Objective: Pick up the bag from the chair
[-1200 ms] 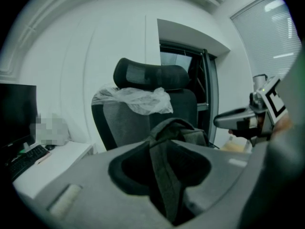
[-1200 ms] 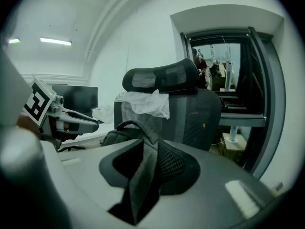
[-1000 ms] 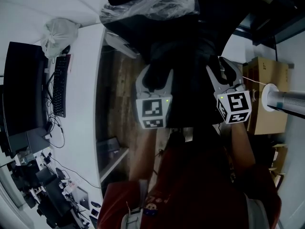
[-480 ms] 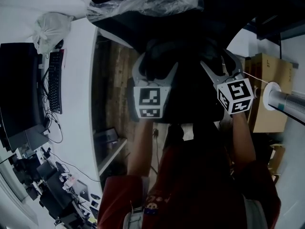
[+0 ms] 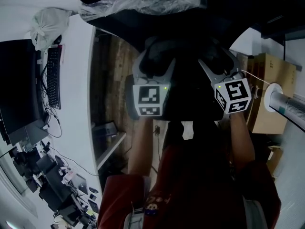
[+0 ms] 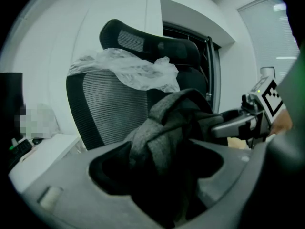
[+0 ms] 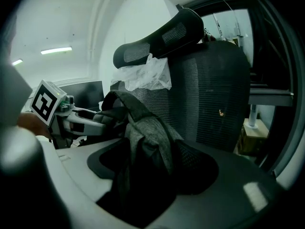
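Note:
A dark grey fabric bag [image 6: 167, 128] lies bunched on the seat of a black mesh office chair [image 6: 102, 109]. My left gripper [image 5: 155, 63] has a fold of the bag between its jaws. They have just been opening and then closing a little, and gaps show on both sides of the cloth. My right gripper [image 5: 220, 61] reaches in from the other side. The bag [image 7: 143, 128] lies loose between its jaws, which have just been opening wide. In the head view the bag [image 5: 186, 80] is a dark mass between the two grippers.
A clear plastic sheet [image 5: 143, 1] hangs over the chair's headrest. At the left a white desk carries a keyboard [image 5: 52, 78], a monitor [image 5: 16, 85] and a white plastic bag [image 5: 45, 23]. A cardboard box [image 5: 267, 94] and a white tube [image 5: 286, 104] are at the right.
Both grippers have gone forward and down toward the chair seat. Their jaws stand wider round the bag than a second ago.

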Demonstrator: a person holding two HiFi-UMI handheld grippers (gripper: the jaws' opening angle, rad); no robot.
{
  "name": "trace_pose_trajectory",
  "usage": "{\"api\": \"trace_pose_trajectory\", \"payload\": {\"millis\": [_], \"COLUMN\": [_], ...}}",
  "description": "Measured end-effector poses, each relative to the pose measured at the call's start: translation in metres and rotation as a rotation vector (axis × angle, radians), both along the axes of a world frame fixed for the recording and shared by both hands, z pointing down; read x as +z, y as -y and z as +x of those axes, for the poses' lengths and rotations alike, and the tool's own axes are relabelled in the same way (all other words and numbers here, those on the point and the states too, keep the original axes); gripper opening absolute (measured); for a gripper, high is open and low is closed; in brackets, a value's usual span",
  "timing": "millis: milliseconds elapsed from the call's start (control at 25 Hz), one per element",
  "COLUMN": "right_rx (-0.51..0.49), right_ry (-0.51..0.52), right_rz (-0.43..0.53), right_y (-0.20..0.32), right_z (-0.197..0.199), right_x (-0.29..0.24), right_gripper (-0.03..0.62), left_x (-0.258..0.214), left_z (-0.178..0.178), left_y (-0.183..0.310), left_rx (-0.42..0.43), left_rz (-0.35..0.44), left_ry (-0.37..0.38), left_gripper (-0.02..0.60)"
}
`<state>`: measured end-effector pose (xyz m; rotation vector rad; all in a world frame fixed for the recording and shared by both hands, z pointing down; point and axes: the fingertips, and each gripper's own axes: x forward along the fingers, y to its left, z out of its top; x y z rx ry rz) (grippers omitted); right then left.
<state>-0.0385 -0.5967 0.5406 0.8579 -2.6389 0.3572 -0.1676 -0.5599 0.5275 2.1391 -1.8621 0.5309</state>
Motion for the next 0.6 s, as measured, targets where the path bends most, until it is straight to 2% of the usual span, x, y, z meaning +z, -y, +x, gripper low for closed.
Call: {"api": "trace_pose_trajectory", "payload": {"millis": [280,600], "right_rx": [0.0,-0.005], "right_ry": [-0.031,-0.021], "right_rz": [0.025,0.027], "right_y": [-0.002,-0.022], "right_z": [-0.002,0.0], "right_x": [0.003,-0.003], "right_gripper": [0.215,0.144], "left_x": [0.004,-0.001], "left_z": [0.002,0.007], "left_y": [-0.004,-0.023], "left_rx": [-0.027,-0.057], "left_rz": [-0.027,-0.019], "left_ry": [0.02,-0.027], "left_gripper": [0.254,0.211]}}
